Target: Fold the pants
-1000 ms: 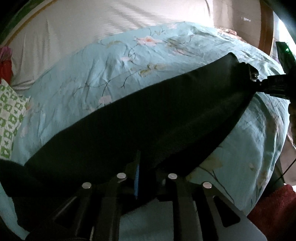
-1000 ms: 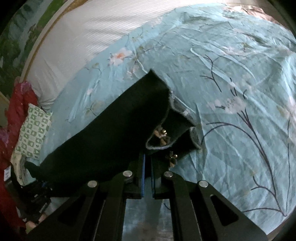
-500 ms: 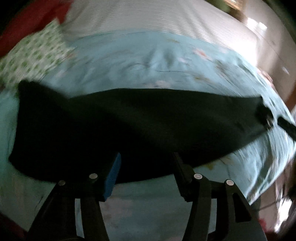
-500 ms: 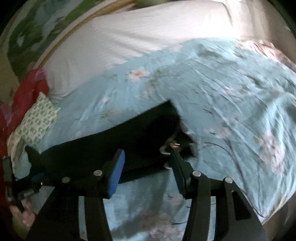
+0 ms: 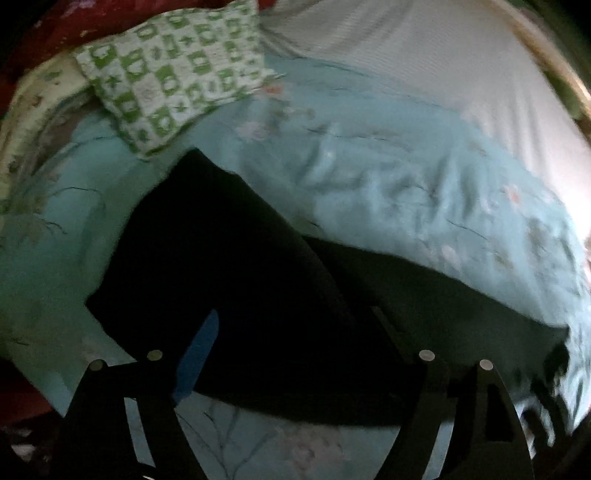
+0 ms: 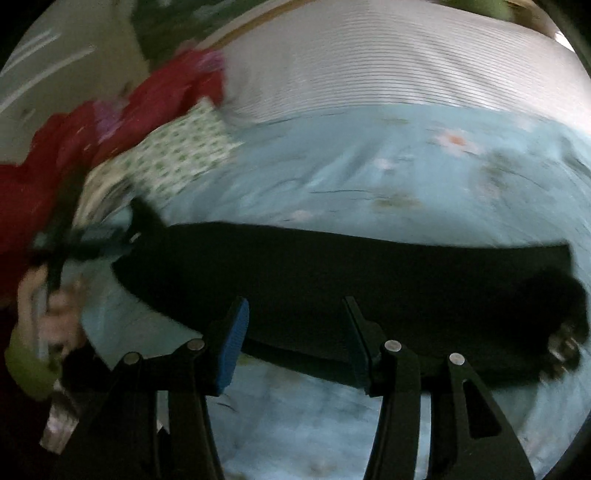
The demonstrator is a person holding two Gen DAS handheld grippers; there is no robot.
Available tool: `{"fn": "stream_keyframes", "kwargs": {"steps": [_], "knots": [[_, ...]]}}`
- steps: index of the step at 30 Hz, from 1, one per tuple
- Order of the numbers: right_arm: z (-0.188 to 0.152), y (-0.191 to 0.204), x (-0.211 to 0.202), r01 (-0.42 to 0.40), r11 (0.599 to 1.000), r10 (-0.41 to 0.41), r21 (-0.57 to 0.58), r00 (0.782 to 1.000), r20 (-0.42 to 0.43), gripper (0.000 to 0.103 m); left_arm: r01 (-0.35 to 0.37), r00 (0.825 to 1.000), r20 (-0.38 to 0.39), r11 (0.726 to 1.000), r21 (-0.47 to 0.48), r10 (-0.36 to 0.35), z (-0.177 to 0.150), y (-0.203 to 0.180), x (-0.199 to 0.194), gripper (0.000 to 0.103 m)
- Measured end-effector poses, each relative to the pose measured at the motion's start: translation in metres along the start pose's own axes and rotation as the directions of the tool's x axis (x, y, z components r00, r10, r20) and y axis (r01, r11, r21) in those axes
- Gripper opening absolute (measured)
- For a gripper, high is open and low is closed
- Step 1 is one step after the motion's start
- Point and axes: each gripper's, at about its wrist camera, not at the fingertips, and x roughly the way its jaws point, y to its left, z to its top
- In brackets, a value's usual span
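Pants (image 5: 229, 280), black and dark, are lying flat across a light-blue floral bedspread (image 5: 406, 184) in the left wrist view, one end reaching up toward a green-and-white checked pillow (image 5: 173, 74) and the rest stretching away to the right edge of the bed. A white striped sheet (image 5: 424, 66) is showing beyond the bedspread, and red fabric (image 5: 55, 26) is sitting behind the pillow. The left gripper (image 5: 295, 332) is hanging over the near part of the pants with its jaws standing wide apart; its blue-padded finger (image 5: 199, 350) is showing against the cloth, but nothing is caught between the fingers.

Seen from the right wrist, the pants (image 6: 332, 273) are lying as a long dark band running left to right over the bedspread (image 6: 369, 166), with a bunched end and some pale fastenings at the far right. The right gripper (image 6: 295, 332) is hovering over the near edge of the band, jaws spread wide and gripping nothing. At the far left the left gripper (image 6: 92, 240) is appearing as a blurred dark shape beside the pants' end, with the person's hand (image 6: 48, 310) behind it; whether it is touching the cloth from here I cannot tell. The checked pillow (image 6: 177, 155) and red fabric (image 6: 74, 147) are lying beyond it.
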Motion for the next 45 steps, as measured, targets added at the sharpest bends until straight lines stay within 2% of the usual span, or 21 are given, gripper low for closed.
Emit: {"fn": "stream_keyframes", "kwargs": {"steps": [5,11,13,14,15,16,18,21,25,28,30,32,34,36,40,42,45], "knots": [[0.012,0.052,0.036,-0.115,0.984,0.111,-0.139,0.993,-0.042,0.053,-0.116,0.993,-0.027,0.992,-0.04,0.115,0.027,0.007,0.022,0.081],[0.021,0.096,0.08,-0.187,0.947,0.168,-0.262,0.982,-0.091,0.053,-0.122,0.991,-0.059,0.989,-0.09,0.117,0.033,0.029,0.038,0.079],[0.023,0.104,0.097,-0.196,0.939,0.172,-0.284,0.979,-0.108,0.053,-0.121,0.992,-0.059,0.989,-0.09,0.116,0.032,0.033,0.039,0.072],[0.025,0.108,0.107,-0.204,0.936,0.176,-0.287,0.977,-0.121,0.053,-0.124,0.991,-0.058,0.989,-0.087,0.119,0.032,0.036,0.039,0.065],[0.027,0.109,0.114,-0.213,0.934,0.182,-0.287,0.975,-0.129,0.053,-0.125,0.991,-0.057,0.989,-0.084,0.121,0.031,0.036,0.04,0.055],[0.028,0.11,0.118,-0.216,0.933,0.184,-0.288,0.974,-0.134,0.053,-0.128,0.991,-0.059,0.988,-0.083,0.123,0.031,0.039,0.042,0.049],[0.032,0.115,0.129,-0.219,0.926,0.183,-0.307,0.973,-0.142,0.053,-0.121,0.991,-0.068,0.989,-0.088,0.115,0.03,0.042,0.043,0.025],[0.034,0.123,0.141,-0.232,0.912,0.191,-0.338,0.97,-0.151,0.053,-0.077,0.994,-0.083,0.992,-0.105,0.068,0.029,0.048,0.047,0.016],[0.035,0.132,0.147,-0.229,0.893,0.186,-0.388,0.972,-0.146,0.052,-0.045,0.997,-0.067,0.993,-0.105,0.038,0.027,0.052,0.043,0.013],[0.037,0.14,0.139,-0.255,0.869,0.226,-0.425,0.967,-0.12,0.052,-0.024,0.998,-0.054,0.994,-0.102,0.018,0.025,0.055,0.039,0.011],[0.034,0.148,0.146,-0.225,0.85,0.18,-0.476,0.974,-0.138,0.051,-0.005,0.999,-0.052,0.994,-0.11,0.0,0.025,0.057,0.038,0.01],[0.031,0.149,0.158,-0.224,0.846,0.158,-0.483,0.972,-0.175,0.037,0.006,0.999,-0.046,0.994,-0.112,-0.012,0.025,0.058,0.037,0.009],[0.028,0.147,0.167,-0.226,0.847,0.143,-0.48,0.968,-0.205,0.015,0.02,0.999,-0.037,0.994,-0.109,-0.024,0.024,0.058,0.035,0.008],[0.029,0.143,0.175,-0.223,0.855,0.129,-0.468,0.966,-0.224,0.008,0.033,0.999,-0.028,0.994,-0.101,-0.036,0.022,0.057,0.032,0.008],[0.043,0.147,0.157,-0.25,0.869,0.167,-0.427,0.96,-0.223,0.006,0.066,0.998,0.024,0.992,-0.104,-0.063,0.017,0.067,0.014,0.006],[0.056,0.155,0.14,-0.313,0.871,0.239,-0.38,0.944,-0.229,0.006,0.096,0.994,0.063,0.989,-0.114,-0.09,0.015,0.078,0.002,0.006],[0.064,0.171,0.133,-0.346,0.863,0.269,-0.368,0.932,-0.245,0.006,0.114,0.99,0.094,0.987,-0.116,-0.104,0.009,0.092,-0.005,0.006]]}}
